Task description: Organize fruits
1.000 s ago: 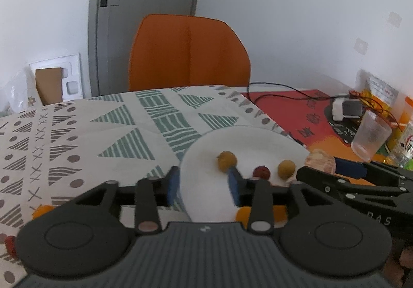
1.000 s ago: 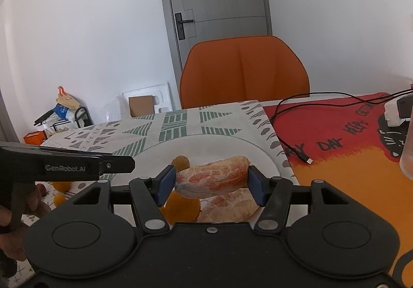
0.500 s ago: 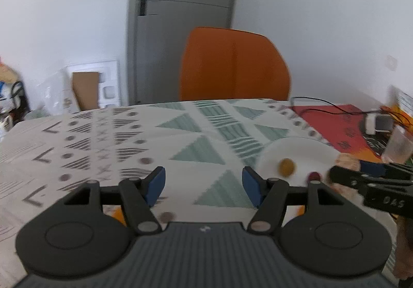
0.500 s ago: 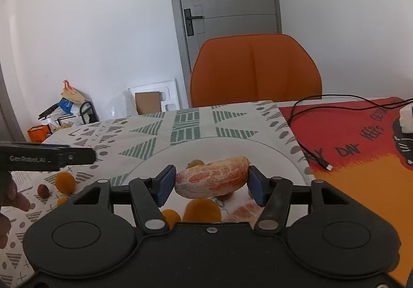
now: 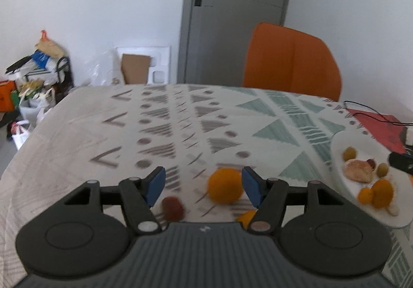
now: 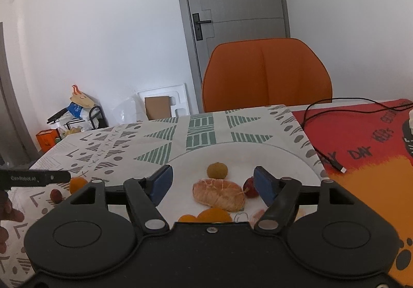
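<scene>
Fruits (image 6: pixel 218 194) on white plate (image 6: pixel 289 158); patterned tablecloth (image 5: pixel 180 117), orange chair (image 6: pixel 265 73), grey door (image 6: pixel 232 4).

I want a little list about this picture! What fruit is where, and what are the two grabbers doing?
plate: white plate on the patterned tablecloth
on the plate: peeled orange piece, a yellowish round fruit, a small red fruit, small oranges at the near edge
off the plate: orange, dark red fruit
left grabber: open, orange between its fingers, not gripped
right grabber: open, empty, over the plate
behind the table: orange chair
</scene>
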### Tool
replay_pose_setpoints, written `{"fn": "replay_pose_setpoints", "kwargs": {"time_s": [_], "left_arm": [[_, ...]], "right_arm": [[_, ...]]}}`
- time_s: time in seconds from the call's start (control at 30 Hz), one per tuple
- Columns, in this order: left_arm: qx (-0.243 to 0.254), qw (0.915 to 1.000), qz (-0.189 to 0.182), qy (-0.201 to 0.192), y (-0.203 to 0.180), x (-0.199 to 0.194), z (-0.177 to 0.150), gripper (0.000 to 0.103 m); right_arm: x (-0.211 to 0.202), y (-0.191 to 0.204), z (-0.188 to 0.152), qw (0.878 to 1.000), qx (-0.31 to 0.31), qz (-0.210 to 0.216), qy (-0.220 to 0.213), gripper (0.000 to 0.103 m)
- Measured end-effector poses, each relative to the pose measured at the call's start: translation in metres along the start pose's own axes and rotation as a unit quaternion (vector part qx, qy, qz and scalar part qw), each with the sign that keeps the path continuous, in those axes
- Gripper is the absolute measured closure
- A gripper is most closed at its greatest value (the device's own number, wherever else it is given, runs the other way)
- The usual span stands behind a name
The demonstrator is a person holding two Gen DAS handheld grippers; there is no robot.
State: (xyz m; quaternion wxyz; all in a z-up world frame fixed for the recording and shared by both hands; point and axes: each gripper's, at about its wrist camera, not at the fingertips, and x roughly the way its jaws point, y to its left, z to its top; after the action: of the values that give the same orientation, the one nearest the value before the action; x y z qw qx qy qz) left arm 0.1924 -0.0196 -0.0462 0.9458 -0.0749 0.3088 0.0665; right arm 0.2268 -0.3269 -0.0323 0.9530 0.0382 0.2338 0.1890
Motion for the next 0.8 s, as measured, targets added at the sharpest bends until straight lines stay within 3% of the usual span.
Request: {"fn": "replay_pose_setpoints", "kwargs": {"time_s": [0.23, 0.27, 0.3, 0.33, 0.8], "left_arm": [[-0.009, 0.9996, 0.022, 0.014, 0.015, 0.009, -0.014, 0.047], [-0.01, 0.9995, 0.023, 0.017, 0.016, 0.011, -0.016, 0.052], [-0.013, 0.9994, 0.02, 0.024, 0.018, 0.015, -0.018, 0.07], [-0.017, 0.9992, 0.023, 0.027, 0.019, 0.017, -0.019, 0.082], [0.011, 0.9997, -0.015, -0.016, -0.02, -0.006, 0.002, 0.083]], "right_arm": [[-0.006, -0.004, -0.005, 1.0, 0.014, -0.007, -0.003, 0.034], [-0.006, -0.004, -0.005, 1.0, 0.016, -0.008, -0.003, 0.034], [-0.007, -0.005, -0.006, 1.0, 0.018, -0.01, -0.004, 0.034], [-0.007, -0.005, -0.006, 1.0, 0.02, -0.01, -0.004, 0.034], [-0.025, -0.019, -0.016, 0.999, 0.043, -0.012, -0.01, 0.034]]}}
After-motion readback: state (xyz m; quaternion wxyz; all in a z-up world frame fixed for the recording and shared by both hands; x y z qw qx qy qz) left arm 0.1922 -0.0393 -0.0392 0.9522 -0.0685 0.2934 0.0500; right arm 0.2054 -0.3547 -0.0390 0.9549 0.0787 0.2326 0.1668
